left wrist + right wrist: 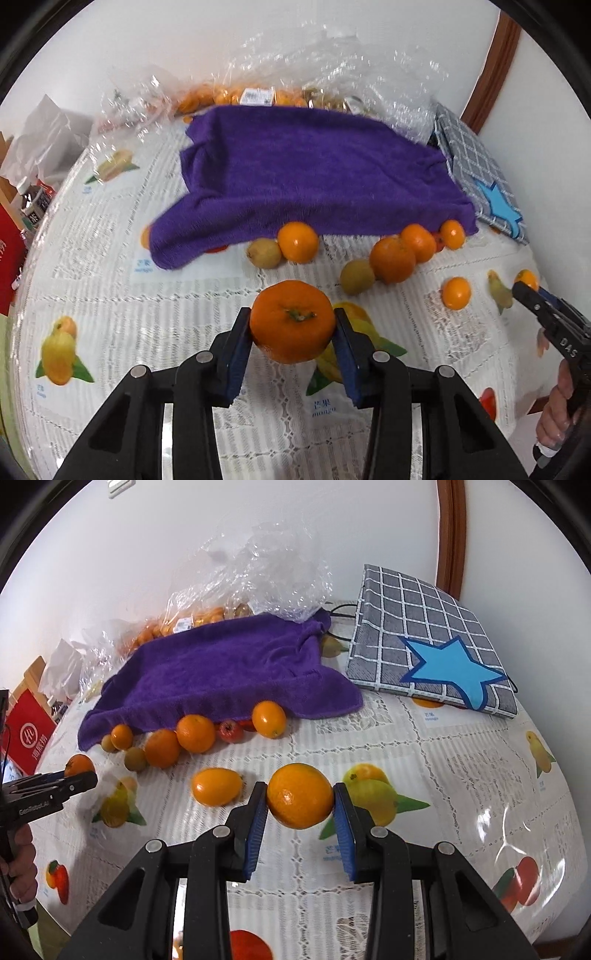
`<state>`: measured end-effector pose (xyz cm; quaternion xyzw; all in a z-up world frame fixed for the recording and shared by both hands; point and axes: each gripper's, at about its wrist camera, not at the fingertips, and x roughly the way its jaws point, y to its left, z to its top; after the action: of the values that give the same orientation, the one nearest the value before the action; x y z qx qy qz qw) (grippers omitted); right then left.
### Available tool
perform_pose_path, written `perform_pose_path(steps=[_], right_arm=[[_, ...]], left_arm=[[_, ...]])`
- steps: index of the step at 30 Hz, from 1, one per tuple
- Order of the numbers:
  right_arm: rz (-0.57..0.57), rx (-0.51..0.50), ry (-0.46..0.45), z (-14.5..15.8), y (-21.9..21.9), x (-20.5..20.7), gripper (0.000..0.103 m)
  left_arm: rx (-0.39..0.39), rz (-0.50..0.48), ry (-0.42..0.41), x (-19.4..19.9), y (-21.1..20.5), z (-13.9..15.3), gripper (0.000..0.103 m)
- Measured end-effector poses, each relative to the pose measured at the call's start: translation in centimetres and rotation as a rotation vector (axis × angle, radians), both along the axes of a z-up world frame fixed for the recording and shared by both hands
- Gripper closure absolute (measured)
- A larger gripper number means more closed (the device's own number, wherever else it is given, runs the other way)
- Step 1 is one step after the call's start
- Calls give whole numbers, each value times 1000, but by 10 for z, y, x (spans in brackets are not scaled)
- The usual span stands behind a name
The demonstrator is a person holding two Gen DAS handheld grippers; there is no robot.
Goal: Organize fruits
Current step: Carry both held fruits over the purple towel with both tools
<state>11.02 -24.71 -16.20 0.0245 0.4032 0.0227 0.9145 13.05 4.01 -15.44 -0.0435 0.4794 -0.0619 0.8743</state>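
Pinched between the blue pads of the left gripper [293, 328]: a dark orange tangerine [291, 321], stem end facing the camera, lifted clear above the tablecloth [110, 280]. Clamped likewise in the right gripper [300, 799]: a smoother, lighter orange fruit [300, 795], pads pressing both its sides, above a printed mango picture. Just left of that held fruit, lying loose on the cloth: an oval kumquat [216, 786]. Farther back, strung along the front hem of a purple towel [221, 668]: more oranges [195, 733], two small greenish fruits [135, 758], a red fruit [231, 731] partly tucked under the hem, and another orange [269, 719] at the row's right end. Behind the towel, against the white wall: a crinkled clear plastic bag [266, 572] with more orange fruit inside. To the right of the towel: a grey checked pouch [413, 627] bearing a blue star. At the left table edge, a red box [31, 734] and white paper, blurred. At the frame edge of each view, the opposite gripper and part of a hand [554, 417] on its handle.
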Motion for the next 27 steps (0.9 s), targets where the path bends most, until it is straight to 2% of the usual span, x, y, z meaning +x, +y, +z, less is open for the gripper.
perform_pose_path(steps=[7, 14, 27], right_arm=[[43, -8, -54, 24, 19, -2, 68], [71, -10, -102, 47, 32, -4, 68], [60, 5, -112, 70, 37, 18, 68]], left_arm=[[-44, 50, -40, -5, 20, 30, 63], [-50, 60, -71, -4, 25, 51, 63], [-92, 71, -97, 22, 32, 80, 63]])
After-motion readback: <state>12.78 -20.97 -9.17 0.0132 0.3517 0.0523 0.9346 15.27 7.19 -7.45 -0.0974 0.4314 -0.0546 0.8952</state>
